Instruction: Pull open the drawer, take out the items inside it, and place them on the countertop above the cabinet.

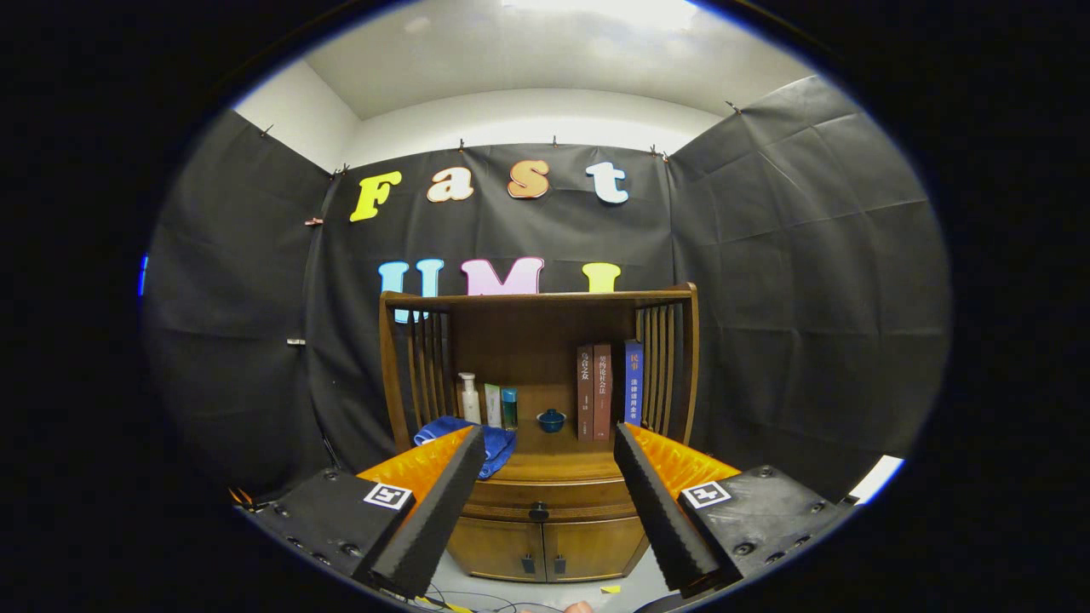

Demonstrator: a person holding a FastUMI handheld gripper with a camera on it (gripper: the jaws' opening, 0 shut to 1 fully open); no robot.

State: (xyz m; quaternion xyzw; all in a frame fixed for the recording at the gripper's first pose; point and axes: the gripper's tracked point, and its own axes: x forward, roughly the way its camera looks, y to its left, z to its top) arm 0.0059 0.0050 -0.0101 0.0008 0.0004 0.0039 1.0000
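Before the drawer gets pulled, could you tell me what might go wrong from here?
The gripper is open and well short of the cabinet; the drawer knob is small, so the fingers may slip off it. The countertop already holds a blue cloth, bottles, a small bowl and books, so placing items could knock something over.

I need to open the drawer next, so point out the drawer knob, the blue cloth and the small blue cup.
drawer knob [538, 511], gripper view, its round face.
blue cloth [498, 444], gripper view, folded edge.
small blue cup [551, 420], gripper view, its side.
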